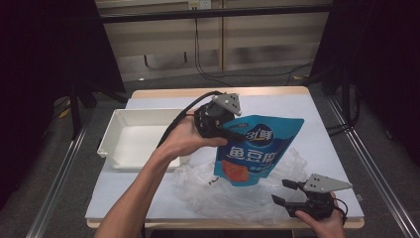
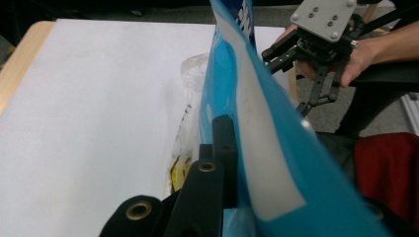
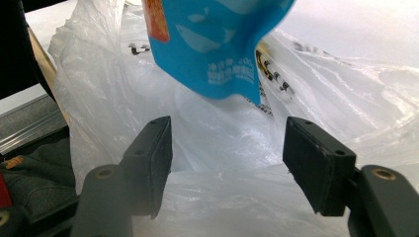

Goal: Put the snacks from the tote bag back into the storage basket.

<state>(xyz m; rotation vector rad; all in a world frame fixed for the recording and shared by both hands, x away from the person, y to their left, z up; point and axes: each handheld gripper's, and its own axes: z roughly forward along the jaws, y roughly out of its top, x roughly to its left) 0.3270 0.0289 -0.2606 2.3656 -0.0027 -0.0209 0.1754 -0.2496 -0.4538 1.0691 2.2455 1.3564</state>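
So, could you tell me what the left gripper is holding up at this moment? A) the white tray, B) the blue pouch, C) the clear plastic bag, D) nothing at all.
B: the left gripper is shut on the top edge of the blue pouch, which hangs above the clear plastic bag, while the white tray sits untouched on the table.

We see a white-topped table [image 1: 322, 129] with wooden edges at centre frame. Behind it stands a pale panelled wall [image 1: 163, 39] with hanging cables [image 1: 208, 59]. Dark curtains [image 1: 44, 59] flank both sides above grey floor [image 1: 64, 163].
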